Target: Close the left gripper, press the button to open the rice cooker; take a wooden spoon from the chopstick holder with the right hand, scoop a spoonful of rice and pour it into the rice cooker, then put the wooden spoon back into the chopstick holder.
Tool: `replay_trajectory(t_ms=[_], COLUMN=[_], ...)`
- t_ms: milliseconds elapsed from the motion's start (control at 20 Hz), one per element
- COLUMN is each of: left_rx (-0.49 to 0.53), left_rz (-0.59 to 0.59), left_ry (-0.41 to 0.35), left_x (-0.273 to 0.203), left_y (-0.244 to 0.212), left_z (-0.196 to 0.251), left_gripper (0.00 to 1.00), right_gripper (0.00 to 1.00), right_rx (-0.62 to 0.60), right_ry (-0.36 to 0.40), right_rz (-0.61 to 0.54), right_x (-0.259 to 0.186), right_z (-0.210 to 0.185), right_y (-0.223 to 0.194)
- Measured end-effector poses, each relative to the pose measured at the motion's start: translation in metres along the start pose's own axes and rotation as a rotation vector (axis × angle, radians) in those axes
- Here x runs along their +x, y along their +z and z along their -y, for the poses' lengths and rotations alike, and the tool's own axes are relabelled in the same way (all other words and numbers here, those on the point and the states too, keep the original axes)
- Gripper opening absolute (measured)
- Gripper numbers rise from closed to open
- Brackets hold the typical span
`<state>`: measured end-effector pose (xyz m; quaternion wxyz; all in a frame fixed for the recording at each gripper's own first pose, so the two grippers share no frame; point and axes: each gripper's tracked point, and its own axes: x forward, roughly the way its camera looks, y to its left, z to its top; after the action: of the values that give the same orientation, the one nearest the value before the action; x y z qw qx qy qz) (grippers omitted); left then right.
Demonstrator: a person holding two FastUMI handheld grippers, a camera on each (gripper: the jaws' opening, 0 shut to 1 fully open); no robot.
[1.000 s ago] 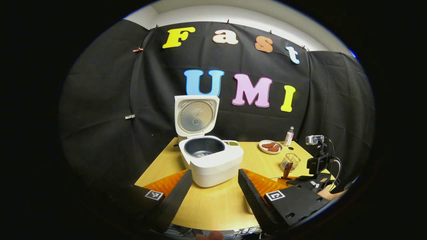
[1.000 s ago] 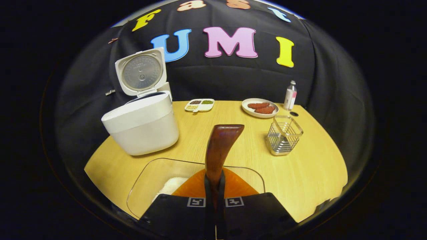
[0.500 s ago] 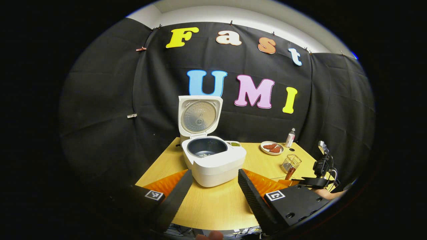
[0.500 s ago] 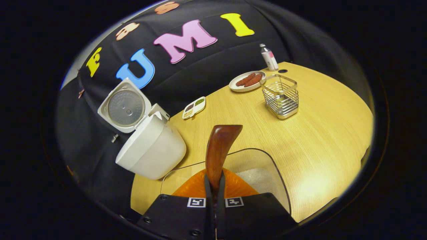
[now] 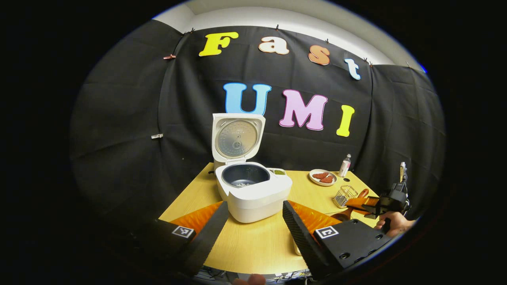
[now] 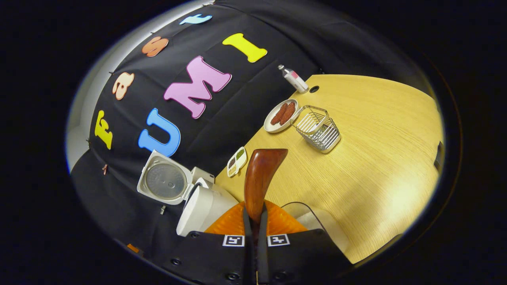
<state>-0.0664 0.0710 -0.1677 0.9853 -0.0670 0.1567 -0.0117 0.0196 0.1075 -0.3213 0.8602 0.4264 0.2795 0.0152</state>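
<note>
The right tongs (image 6: 253, 221) clamp the wooden spoon (image 6: 259, 178), rolled sideways near the chopstick holder (image 6: 317, 128). The left tongs (image 5: 253, 221) gape, idle, before the open rice cooker (image 5: 249, 190). Best to turn the handle downward and lower it straight into the holder.

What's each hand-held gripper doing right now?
Left hand-held gripper: open, holding nothing.
Right hand-held gripper: shut on the wooden spoon.
</note>
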Motion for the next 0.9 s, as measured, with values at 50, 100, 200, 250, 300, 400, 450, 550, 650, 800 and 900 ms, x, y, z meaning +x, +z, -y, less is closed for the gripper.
replay_trajectory(t_ms=[50, 100, 200, 250, 300, 400, 450, 550, 650, 800, 900], left_rx=[0.003, 0.005, -0.001, -0.005, -0.008, -0.014, -0.015, -0.013, -0.007, -0.003, -0.007], left_rz=[-0.001, -0.001, 0.0, 0.0, -0.002, -0.005, -0.008, -0.01, -0.008, 0.002, 0.005], left_ry=[0.002, 0.005, 0.006, 0.006, 0.004, 0.002, 0.002, 0.011, 0.024, 0.036, 0.042], left_x=[0.001, 0.001, 0.002, 0.002, 0.002, 0.003, 0.003, 0.004, 0.006, 0.006, 0.008], left_y=[0.0, 0.0, 0.0, 0.0, -0.001, -0.003, -0.004, -0.005, -0.005, -0.001, -0.002], left_z=[-0.001, -0.003, -0.003, -0.003, -0.004, -0.005, -0.005, -0.009, -0.015, -0.022, -0.029], left_gripper=[0.95, 0.95, 0.95, 0.95, 0.97, 0.95, 0.95, 0.95, 0.95, 0.95, 0.97], right_gripper=[0.06, 0.06, 0.06, 0.06, 0.06, 0.06, 0.06, 0.06, 0.06, 0.06, 0.06], right_rx=[0.024, 0.051, 0.108, 0.129, 0.145, 0.171, 0.174, 0.159, 0.148, 0.115, 0.088], right_ry=[0.014, 0.032, 0.07, 0.087, 0.101, 0.13, 0.141, 0.161, 0.193, 0.236, 0.252], right_rz=[0.01, 0.02, 0.038, 0.049, 0.059, 0.079, 0.085, 0.092, 0.104, 0.089, 0.085], right_x=[-0.001, -0.002, -0.004, -0.003, -0.001, 0.008, 0.013, 0.028, 0.046, 0.07, 0.085], right_z=[-0.01, -0.021, -0.046, -0.059, -0.072, -0.104, -0.12, -0.151, -0.19, -0.239, -0.272], right_y=[0.007, 0.014, 0.029, 0.035, 0.041, 0.054, 0.058, 0.059, 0.064, 0.058, 0.056])
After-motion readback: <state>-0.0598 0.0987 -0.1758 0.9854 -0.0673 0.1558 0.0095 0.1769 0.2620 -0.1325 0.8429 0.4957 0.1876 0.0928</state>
